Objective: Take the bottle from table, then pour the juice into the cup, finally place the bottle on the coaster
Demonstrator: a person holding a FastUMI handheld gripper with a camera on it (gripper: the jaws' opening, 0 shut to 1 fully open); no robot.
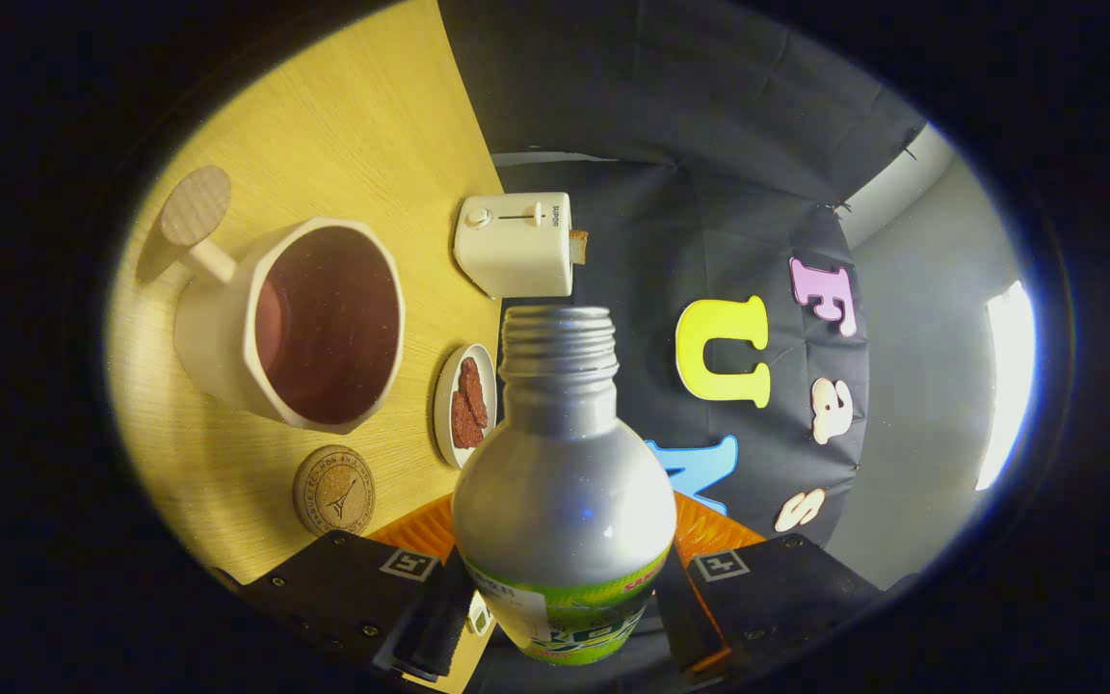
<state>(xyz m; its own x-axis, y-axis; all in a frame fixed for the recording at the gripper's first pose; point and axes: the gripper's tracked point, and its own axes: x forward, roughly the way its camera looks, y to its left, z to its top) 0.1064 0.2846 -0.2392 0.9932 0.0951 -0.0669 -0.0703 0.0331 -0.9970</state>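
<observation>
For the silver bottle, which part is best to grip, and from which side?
The bottle is best held as now: the hand-held gripper closes on its labelled lower body from the two opposite sides. There the body is wide and round; the threaded neck narrows and must stay free for pouring.

Warm dim light, fisheye warp, bottle (565,482) glare

A pale yellow wooden table (343,125) with fine grain lies beyond the fingers on one side. Past its edge hangs the booth's black cloth wall (651,106), creased. Farther off stands a grey wall (921,386) with a bright strip of light (1008,386).
</observation>
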